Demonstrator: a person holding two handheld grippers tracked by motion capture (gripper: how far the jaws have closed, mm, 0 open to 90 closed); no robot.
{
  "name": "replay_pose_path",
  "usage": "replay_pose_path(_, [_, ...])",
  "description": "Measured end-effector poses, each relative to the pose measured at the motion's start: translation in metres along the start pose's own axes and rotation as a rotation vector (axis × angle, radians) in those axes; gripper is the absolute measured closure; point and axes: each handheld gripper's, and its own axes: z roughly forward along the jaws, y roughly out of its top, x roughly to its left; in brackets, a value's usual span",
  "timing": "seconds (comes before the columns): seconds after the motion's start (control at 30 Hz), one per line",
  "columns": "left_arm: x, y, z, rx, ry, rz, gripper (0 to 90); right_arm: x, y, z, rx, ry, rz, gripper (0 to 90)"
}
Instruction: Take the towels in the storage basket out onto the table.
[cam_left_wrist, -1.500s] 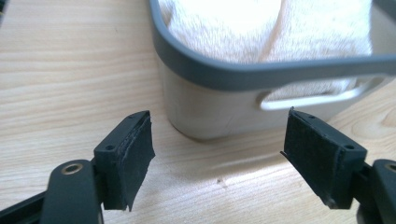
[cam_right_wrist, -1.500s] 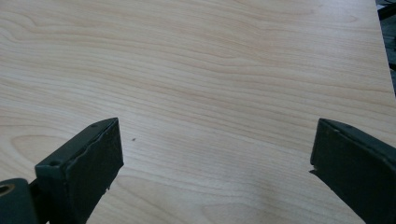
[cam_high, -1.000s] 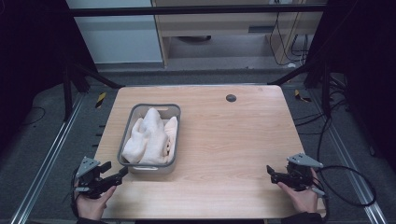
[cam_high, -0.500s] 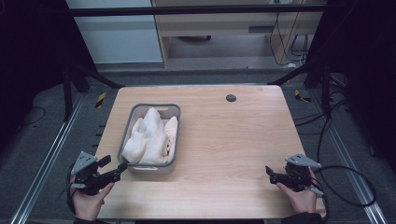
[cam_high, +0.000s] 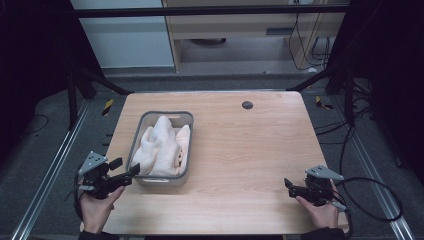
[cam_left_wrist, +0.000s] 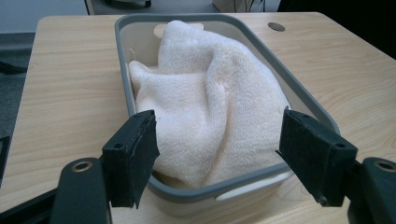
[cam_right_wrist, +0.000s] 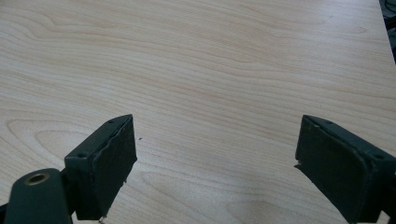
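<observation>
Here's the counter (cam_high: 240, 150), pale wood grain, broad and bare ahead of the right claw (cam_right_wrist: 215, 163), with a small dark round hole (cam_high: 247, 105) far off toward its back edge. Directly in front of the left claw (cam_left_wrist: 217, 154) sits the bin (cam_left_wrist: 122, 56), a grey-rimmed rectangular tub with pale walls and rounded corners, its near short end lying right between the two jaws. Heaped inside it is the towel (cam_left_wrist: 210, 93), cream-white terry, bunched into soft folds with one tall ridge running away from the claw; it rises above the rim and fills most of the tub, leaving a bit of pale wall showing at the far end.

The left claw stands wide apart, pads either side of the bin's near end; whether a pad actually touches the rim is hard to call from here, though they look just clear of it. From the high view, the left claw (cam_high: 120, 175) points at the bin's near corner. The right claw (cam_high: 289, 186), well away from the bin, is also spread wide over bare wood, gripping nothing.
</observation>
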Motion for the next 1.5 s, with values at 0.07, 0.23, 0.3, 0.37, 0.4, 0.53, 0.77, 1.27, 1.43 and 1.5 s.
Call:
replay_pose_path(0.07, [-0.001, 0.003, 0.002, 0.01, -0.008, 0.006, 27.0, 0.0, 0.0, 0.0, 0.002, 0.0, 0.005, 12.4])
replay_pose_path(0.23, [-0.001, 0.013, 0.003, 0.022, -0.02, 0.012, 26.6, 0.001, 0.0, 0.001, -0.001, 0.001, 0.003, 12.4])
replay_pose_path(0.3, [-0.002, 0.017, 0.004, 0.026, -0.03, 0.011, 26.4, 0.001, 0.0, 0.001, 0.0, 0.003, 0.008, 12.4])
replay_pose_path(0.37, [-0.002, 0.02, 0.005, 0.033, -0.03, 0.019, 26.1, 0.001, 0.0, 0.002, 0.003, -0.002, 0.002, 12.4])
replay_pose_path(0.4, [-0.002, 0.02, 0.005, 0.033, -0.03, 0.019, 26.0, 0.001, 0.0, 0.002, 0.003, -0.002, 0.002, 12.4])
replay_pose_path(0.53, [-0.004, 0.027, 0.008, 0.041, -0.034, 0.026, 25.3, 0.001, 0.0, 0.002, 0.003, -0.002, 0.005, 12.3])
replay_pose_path(0.77, [-0.014, 0.041, 0.025, 0.088, -0.052, 0.061, 23.9, 0.0, 0.0, 0.002, 0.0, 0.001, 0.005, 12.0])
replay_pose_path(1.27, [-0.021, 0.057, 0.047, 0.176, -0.036, 0.111, 21.1, 0.0, 0.001, 0.004, 0.005, 0.004, 0.005, 11.6])
replay_pose_path(1.43, [-0.024, 0.064, 0.055, 0.2, -0.027, 0.131, 19.6, 0.0, 0.001, 0.005, 0.013, 0.006, 0.003, 10.9])
replay_pose_path(1.5, [-0.025, 0.065, 0.06, 0.215, -0.019, 0.138, 18.9, 0.0, 0.001, 0.005, 0.017, 0.007, -0.002, 10.6])
